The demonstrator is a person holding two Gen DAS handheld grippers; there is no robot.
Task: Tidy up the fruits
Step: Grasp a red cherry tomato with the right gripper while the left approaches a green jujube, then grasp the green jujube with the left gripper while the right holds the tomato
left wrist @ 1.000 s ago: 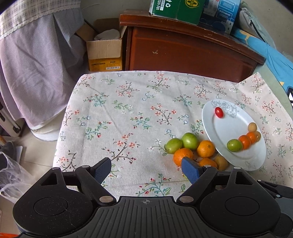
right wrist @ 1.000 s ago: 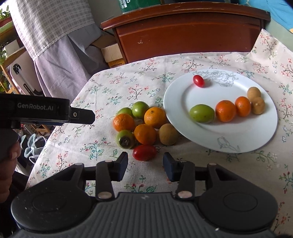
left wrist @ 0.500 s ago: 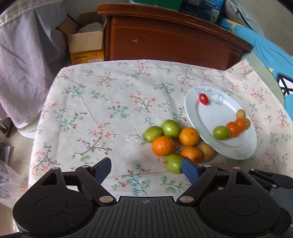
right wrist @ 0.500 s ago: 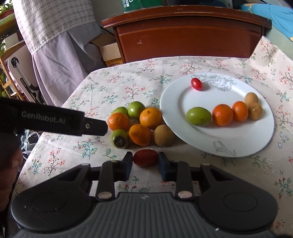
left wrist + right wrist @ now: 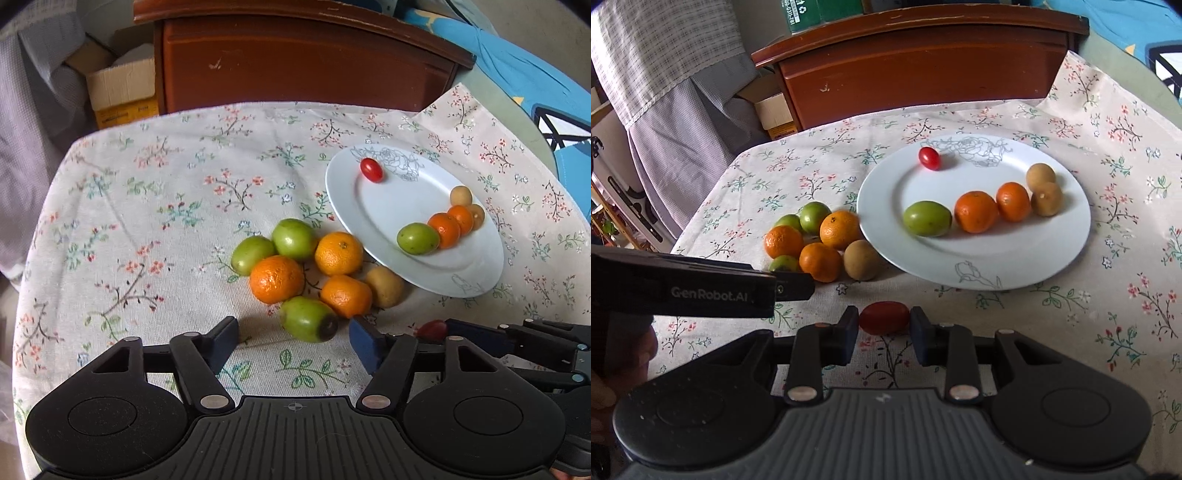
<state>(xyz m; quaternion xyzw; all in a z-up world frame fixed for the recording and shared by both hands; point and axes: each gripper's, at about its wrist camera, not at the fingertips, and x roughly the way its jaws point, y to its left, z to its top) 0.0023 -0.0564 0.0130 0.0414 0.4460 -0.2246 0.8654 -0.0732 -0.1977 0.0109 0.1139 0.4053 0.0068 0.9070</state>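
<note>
The right tongs (image 5: 884, 334) are closed narrow on a red tomato (image 5: 884, 312), one pad pressed against each of its ends; the tomato sits at the 6 o'clock side of the cloth-covered surface (image 5: 1108, 295), just below the plate (image 5: 979, 273). In the left view the same tomato (image 5: 432, 329) shows at 4 o'clock, pinched between the right tongs' dark fingers (image 5: 476, 334). The left tongs (image 5: 293, 341) stand wide, holding nothing, their blue pads either side of a green fruit (image 5: 306, 319) that lies on the cloth with its dark end toward 4 o'clock; whether a pad touches it I cannot tell. That fruit is the nearest of a loose pile at the plate's 8 o'clock edge: three oranges (image 5: 276, 279), two more green fruits (image 5: 293, 239) and a brown fruit (image 5: 385, 286), most of them touching one another. On the plate (image 5: 391, 210) a small cherry tomato (image 5: 371, 170) rests alone near 11 o'clock beside the printed rose, well apart from a touching row toward 3 o'clock: a green one (image 5: 417, 238), two small oranges (image 5: 445, 229) and two brown ones (image 5: 461, 195). A wooden cabinet (image 5: 306, 62) stands beyond the surface at 12 o'clock, with a cardboard box (image 5: 122, 88) at its 9 o'clock side.
</note>
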